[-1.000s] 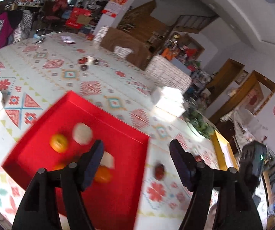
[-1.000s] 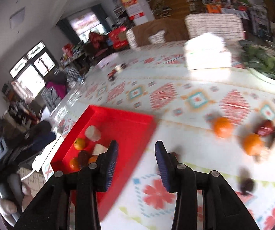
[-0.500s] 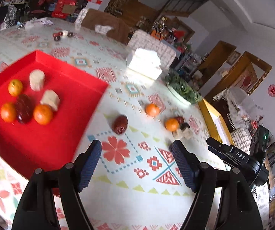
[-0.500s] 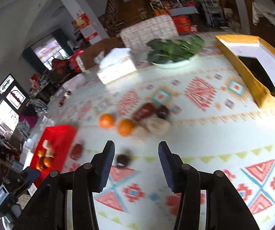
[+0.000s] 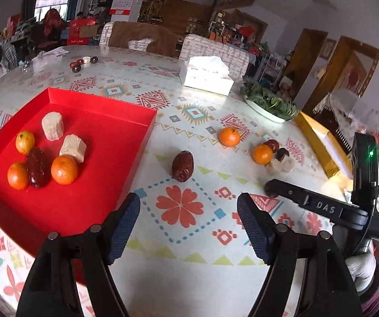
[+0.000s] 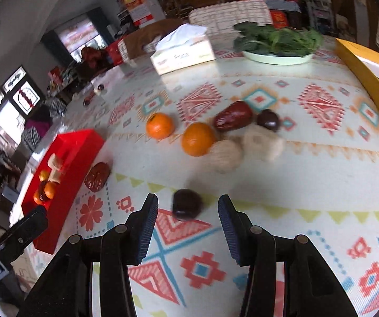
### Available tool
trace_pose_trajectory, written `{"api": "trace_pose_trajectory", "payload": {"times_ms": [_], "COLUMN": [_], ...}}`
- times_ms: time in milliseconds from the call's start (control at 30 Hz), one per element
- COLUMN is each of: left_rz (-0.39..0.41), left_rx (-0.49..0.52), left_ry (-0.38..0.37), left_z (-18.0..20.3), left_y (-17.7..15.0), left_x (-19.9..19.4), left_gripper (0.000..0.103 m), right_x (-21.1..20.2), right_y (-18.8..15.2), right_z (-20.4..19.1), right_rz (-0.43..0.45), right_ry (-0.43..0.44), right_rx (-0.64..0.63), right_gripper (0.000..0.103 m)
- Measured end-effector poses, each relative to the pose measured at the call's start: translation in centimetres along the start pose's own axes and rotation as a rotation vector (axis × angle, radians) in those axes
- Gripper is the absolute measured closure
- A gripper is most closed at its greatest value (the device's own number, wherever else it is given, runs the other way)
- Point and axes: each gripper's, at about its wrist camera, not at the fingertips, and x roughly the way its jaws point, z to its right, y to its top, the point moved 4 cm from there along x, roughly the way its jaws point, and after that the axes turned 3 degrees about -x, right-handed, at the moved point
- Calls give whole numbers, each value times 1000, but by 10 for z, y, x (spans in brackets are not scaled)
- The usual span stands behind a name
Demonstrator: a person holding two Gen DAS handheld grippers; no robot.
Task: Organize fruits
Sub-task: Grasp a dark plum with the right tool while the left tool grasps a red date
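both pairs of jaws stand apart and hold nothing; the right gripper [image 6: 188,212] has just been widening, with a dark round fruit [image 6: 186,204] lying just ahead of its tips, untouched. the left gripper [image 5: 188,206] hangs over the patterned tabletop [image 5: 194,243], beside the red tray [image 5: 105,132] near the left edge. a date [image 5: 182,166] lies just outside the tray.

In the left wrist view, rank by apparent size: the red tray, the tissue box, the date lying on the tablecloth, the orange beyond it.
1. red tray
2. tissue box, though it sits farther off
3. date
4. orange, close to the date in size and farther away, so this order is unsure
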Motion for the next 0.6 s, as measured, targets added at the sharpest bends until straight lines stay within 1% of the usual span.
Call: {"api": "trace_pose_trajectory", "payload": {"times_ms": [33,100,133,200,267,333,400,600], "left_rz": [-1,0,1,2,0,-21,-39,-87], "left_rx": [14,45,65,105,151,176,191,226], "left_ry": [0,3,6,12,33,52,63,90], "left_z": [1,5,8,15,21,24,26,28], "left_y": [4,9,12,17,21,24,25,27], "left_x": [2,5,7,14,25,39,50,78], "left_gripper": [29,35,36,36,36,36,36,37], "right_x": [4,8,9,10,10,10,10,9], "right_y": [0,-1,-1,-2,-2,-2,-2,-2], "right_z": [-3,-8,-9,-10,-9,-9,-7,-5], "right_rz": [-5,-3,3,12,22,27,30,34], "right_ry": [-8,-22,-29,-41,-60,-71,-76,-69], "right_rx": [-15,-37,-46,-57,-70,-72,-68,-62], "right_gripper": [51,52,52,58,64,68,75,75]}}
